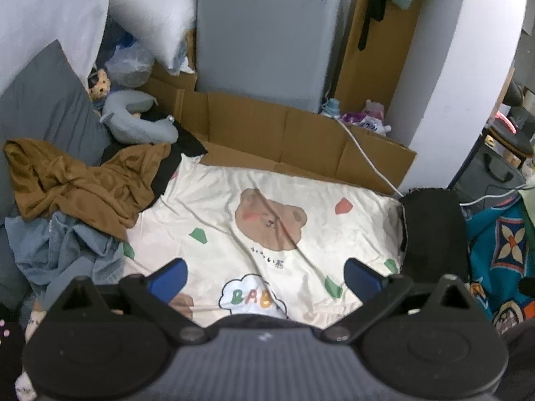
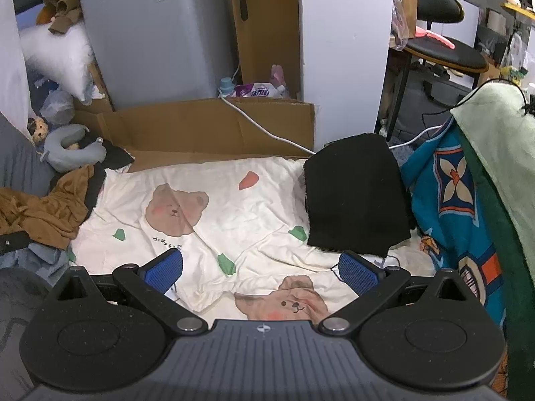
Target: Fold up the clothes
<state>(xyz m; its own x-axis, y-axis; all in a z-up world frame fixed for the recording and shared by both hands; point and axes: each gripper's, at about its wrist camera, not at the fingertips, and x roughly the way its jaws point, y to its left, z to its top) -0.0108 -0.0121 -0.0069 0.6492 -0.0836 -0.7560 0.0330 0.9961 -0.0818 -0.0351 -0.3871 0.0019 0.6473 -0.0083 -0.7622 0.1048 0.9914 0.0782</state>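
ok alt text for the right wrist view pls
The open right tool hovers over a cream bear-print sheet, holding nothing. A folded black garment lies ahead to its right, with crumpled brown clothing at the left edge.

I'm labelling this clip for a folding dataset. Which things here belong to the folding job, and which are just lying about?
Job: folded black garment; crumpled brown garment; blue denim garment; left gripper, open; right gripper, open.

Lying about: grey neck pillow; small plush bear; cardboard; white cable.
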